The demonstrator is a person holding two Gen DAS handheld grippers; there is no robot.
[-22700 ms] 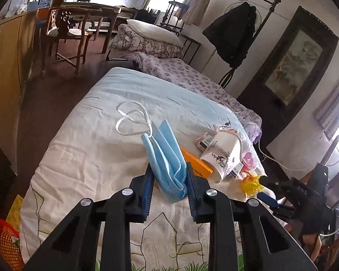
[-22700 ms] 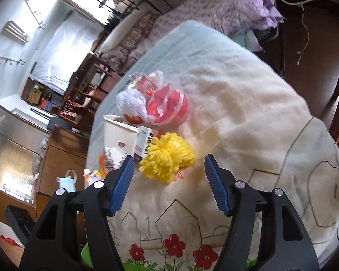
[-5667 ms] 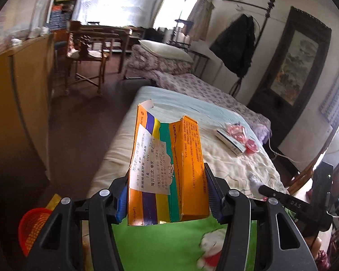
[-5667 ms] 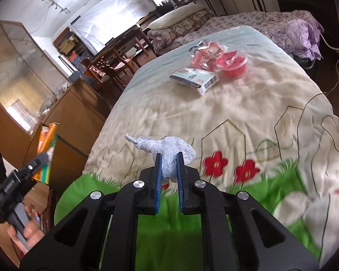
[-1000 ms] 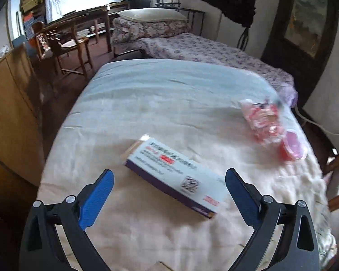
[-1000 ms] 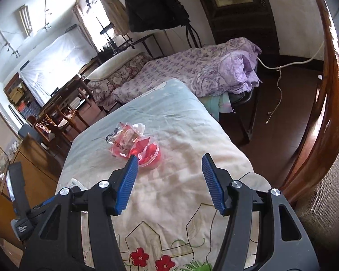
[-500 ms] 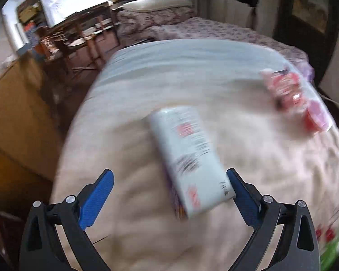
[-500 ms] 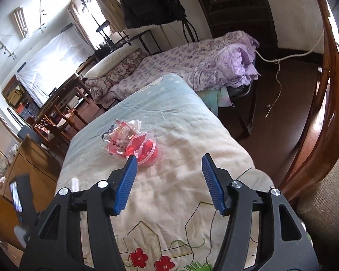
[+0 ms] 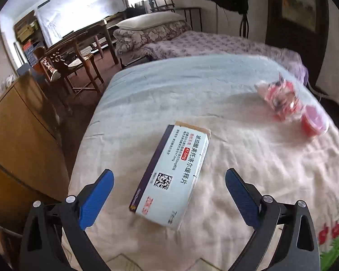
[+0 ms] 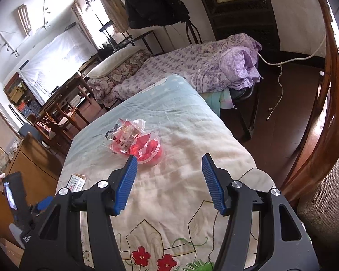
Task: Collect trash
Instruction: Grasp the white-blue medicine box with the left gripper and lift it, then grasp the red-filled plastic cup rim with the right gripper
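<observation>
A white and purple medicine box (image 9: 174, 176) lies flat on the cream quilt, lengthwise between the wide-open fingers of my left gripper (image 9: 169, 194), which hovers just above it. The box also shows small in the right wrist view (image 10: 76, 182). A red plastic cup (image 10: 147, 150) and a red snack wrapper (image 10: 122, 137) lie together further up the bed; in the left wrist view they are at the right, cup (image 9: 314, 124) and wrapper (image 9: 280, 99). My right gripper (image 10: 168, 180) is open and empty, just in front of the cup.
The quilt-covered bed (image 9: 169, 94) has a wooden cabinet (image 9: 18, 122) along its left side. A second bed with purple bedding (image 10: 203, 65) stands beyond. A wooden chair frame (image 10: 327, 103) is at the right. Chairs and a table (image 9: 74, 54) stand at the back.
My left gripper has swung and steadied so the medicine box now lies centred lengthwise between its open fingers. My right gripper has edged slightly closer to the red cup.
</observation>
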